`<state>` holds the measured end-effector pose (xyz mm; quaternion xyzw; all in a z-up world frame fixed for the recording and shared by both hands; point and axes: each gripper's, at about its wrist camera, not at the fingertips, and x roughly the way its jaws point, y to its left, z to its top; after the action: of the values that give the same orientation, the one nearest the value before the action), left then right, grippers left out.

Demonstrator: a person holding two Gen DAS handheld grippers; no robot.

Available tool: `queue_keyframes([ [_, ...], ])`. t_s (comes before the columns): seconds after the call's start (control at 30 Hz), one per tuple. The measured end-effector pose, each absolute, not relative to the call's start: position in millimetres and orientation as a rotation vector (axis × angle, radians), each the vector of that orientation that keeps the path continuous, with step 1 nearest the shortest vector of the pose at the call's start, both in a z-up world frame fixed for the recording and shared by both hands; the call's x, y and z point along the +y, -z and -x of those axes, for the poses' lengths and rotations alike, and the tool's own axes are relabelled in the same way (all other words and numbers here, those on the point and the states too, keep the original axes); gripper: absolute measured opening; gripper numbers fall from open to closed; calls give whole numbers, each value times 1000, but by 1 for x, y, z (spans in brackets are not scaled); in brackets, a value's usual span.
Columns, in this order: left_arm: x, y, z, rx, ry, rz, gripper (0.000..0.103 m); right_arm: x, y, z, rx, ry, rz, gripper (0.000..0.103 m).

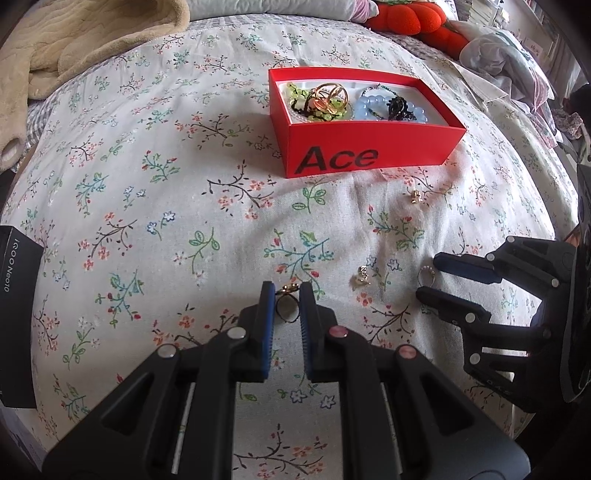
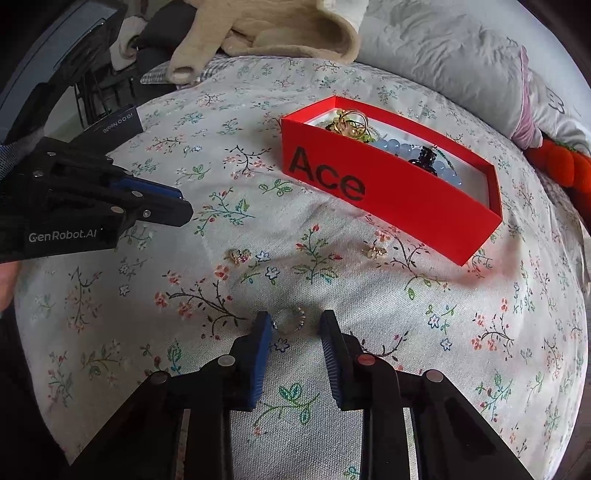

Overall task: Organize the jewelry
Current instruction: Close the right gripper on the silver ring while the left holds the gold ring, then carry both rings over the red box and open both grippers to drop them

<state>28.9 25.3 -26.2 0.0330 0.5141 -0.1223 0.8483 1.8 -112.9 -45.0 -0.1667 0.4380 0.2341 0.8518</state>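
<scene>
On the floral bedsheet my left gripper (image 1: 286, 294) is shut on a dark ring with a gold top (image 1: 285, 289), held upright between the blue pads. My right gripper (image 2: 295, 322) stands open around a thin beaded ring (image 2: 302, 318) lying on the sheet; the left pad touches it, the right pad stands a little apart. The left wrist view shows the same right gripper (image 1: 428, 277) at the right. Two small gold pieces (image 2: 238, 255) (image 2: 375, 252) lie loose. The red "Ace" box (image 1: 369, 155) (image 2: 388, 199) holds gold rings, green beads, a blue bead bracelet and a black piece.
A black phone box (image 1: 18, 302) (image 2: 118, 123) lies at the sheet's left edge. A beige blanket (image 1: 74, 44) and a grey pillow (image 2: 461, 55) lie behind the red box, with a red plush toy (image 1: 406, 18) at the far right.
</scene>
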Motion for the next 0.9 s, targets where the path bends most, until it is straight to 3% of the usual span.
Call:
queue_keyframes([
  [0.17, 22, 27, -28, 1084, 258, -73, 14, -112, 45, -3, 923, -493, 362, 17],
  [0.9, 26, -1, -43, 1008, 258, 1, 14, -144, 3, -26, 876, -448, 201, 17],
])
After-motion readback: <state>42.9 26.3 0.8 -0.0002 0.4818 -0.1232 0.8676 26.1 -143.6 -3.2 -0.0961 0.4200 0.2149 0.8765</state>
